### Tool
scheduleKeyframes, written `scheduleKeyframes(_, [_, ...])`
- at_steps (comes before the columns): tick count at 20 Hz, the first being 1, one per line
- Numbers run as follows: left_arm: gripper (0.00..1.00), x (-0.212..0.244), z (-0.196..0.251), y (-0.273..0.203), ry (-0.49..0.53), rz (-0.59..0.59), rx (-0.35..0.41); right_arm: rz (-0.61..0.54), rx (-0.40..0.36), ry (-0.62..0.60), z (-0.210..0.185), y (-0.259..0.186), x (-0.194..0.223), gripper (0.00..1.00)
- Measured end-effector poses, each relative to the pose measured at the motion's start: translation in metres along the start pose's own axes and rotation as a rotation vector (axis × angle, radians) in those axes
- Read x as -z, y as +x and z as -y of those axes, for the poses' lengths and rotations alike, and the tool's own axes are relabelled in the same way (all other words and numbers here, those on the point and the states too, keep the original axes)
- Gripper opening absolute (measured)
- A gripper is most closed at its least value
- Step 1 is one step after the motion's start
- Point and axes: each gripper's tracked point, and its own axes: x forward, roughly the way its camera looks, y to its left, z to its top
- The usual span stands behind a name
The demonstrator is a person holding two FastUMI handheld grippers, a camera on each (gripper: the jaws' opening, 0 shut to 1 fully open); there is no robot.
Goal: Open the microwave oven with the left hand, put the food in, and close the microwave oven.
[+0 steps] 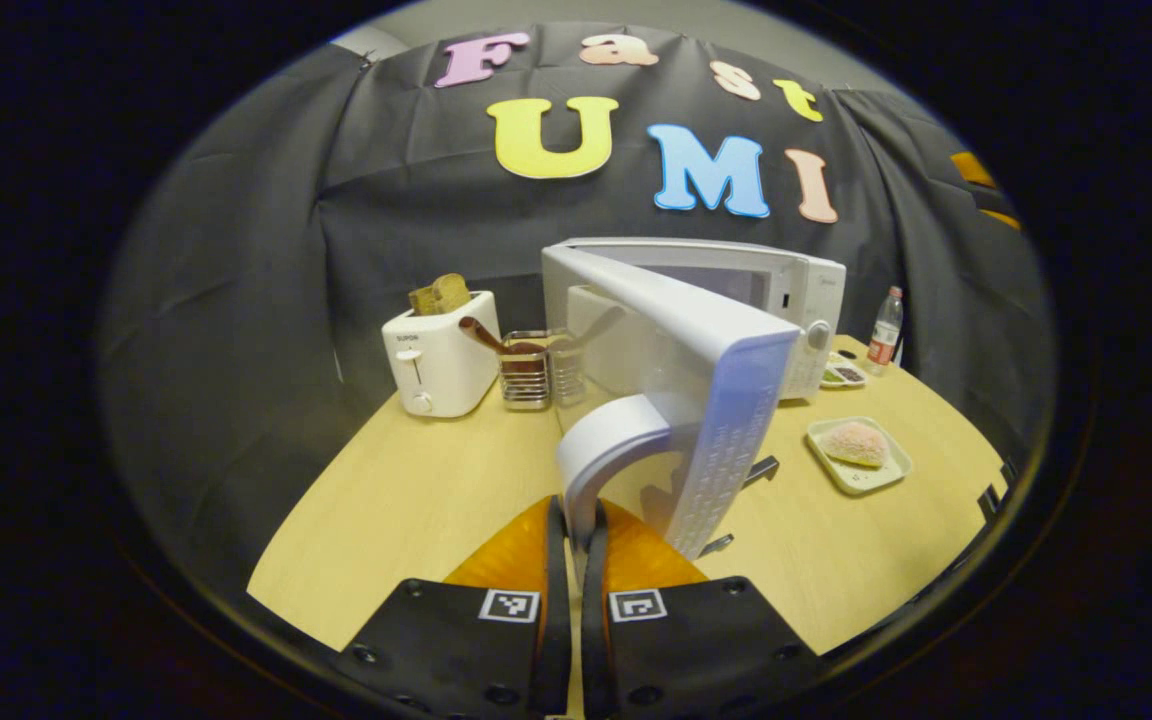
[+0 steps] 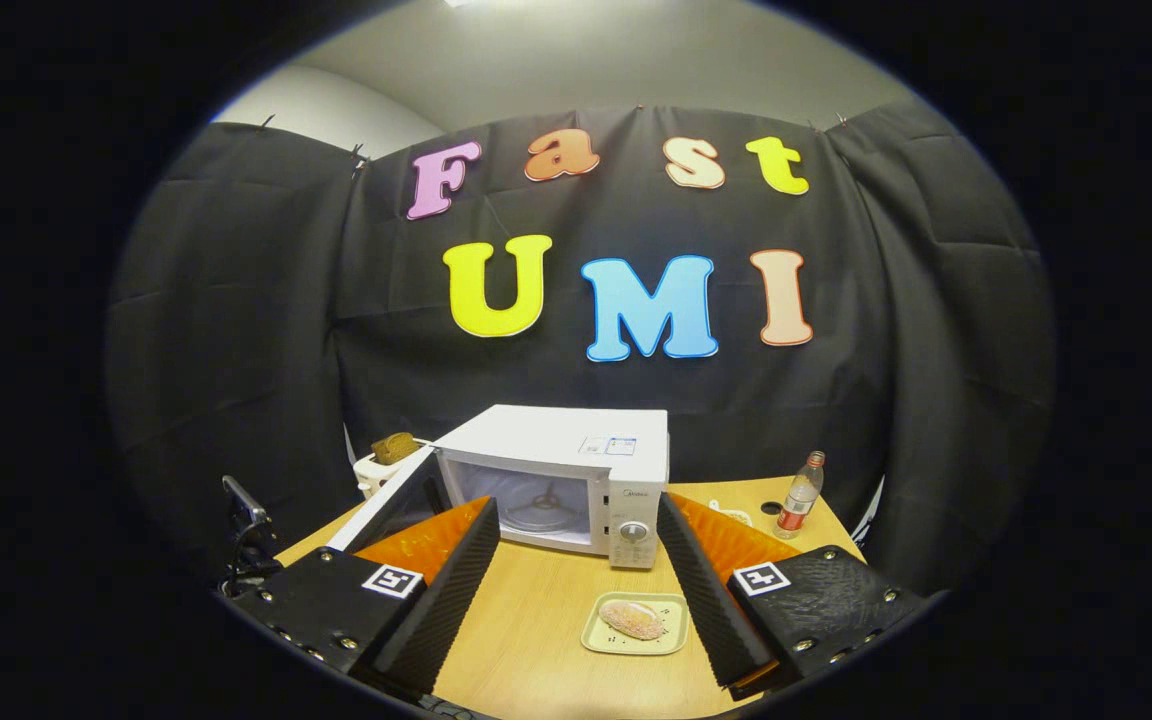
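Observation:
The white microwave (image 1: 796,300) stands at the back of the wooden table (image 1: 406,500) with its door (image 1: 726,420) swung wide open toward me. My left gripper (image 1: 576,520) is shut on the curved white door handle (image 1: 606,440). In the right gripper view the microwave (image 2: 576,440) shows its open cavity with a glass turntable (image 2: 541,508), the door (image 2: 391,505) standing out to its left. The food (image 2: 633,619), a pinkish lump on a pale square tray (image 1: 858,455), lies on the table in front of the microwave. My right gripper (image 2: 576,510) hangs open above the table, holding nothing.
A white toaster (image 1: 441,365) with bread in it and a wire holder (image 1: 528,375) with utensils stand left of the microwave. A drink bottle (image 2: 799,495) and a small dish (image 1: 844,374) sit to its right. A dark device on a stand (image 2: 244,515) stands by the table's left edge.

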Motion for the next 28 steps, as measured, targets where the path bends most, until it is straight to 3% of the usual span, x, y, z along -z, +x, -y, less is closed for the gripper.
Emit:
scheduleKeyframes(9, [0.14,0.007,-0.028,0.000,-0.012,0.000,0.106,-0.015,-0.033,-0.044,-0.028,0.008,0.003,0.97])
scheduleKeyframes(11, [0.26,0.006,-0.033,0.002,-0.016,-0.006,0.108,-0.034,-0.061,-0.025,-0.037,0.011,0.006,0.97])
scheduleKeyframes(16, [0.83,0.004,-0.036,-0.002,-0.001,0.000,0.094,-0.038,-0.077,-0.019,-0.042,0.017,0.001,0.97])
scheduleKeyframes(17, [0.89,0.001,-0.037,-0.006,-0.003,0.011,0.091,-0.036,-0.077,-0.024,-0.041,0.018,0.001,0.97])
scheduleKeyframes(22, [0.95,-0.002,-0.054,-0.026,-0.041,0.024,0.027,-0.054,-0.110,-0.014,-0.037,0.027,0.006,0.97])
scheduleKeyframes(28, [0.95,-0.012,-0.076,-0.069,-0.106,0.057,-0.147,-0.105,-0.182,0.012,-0.020,0.042,0.019,0.97])
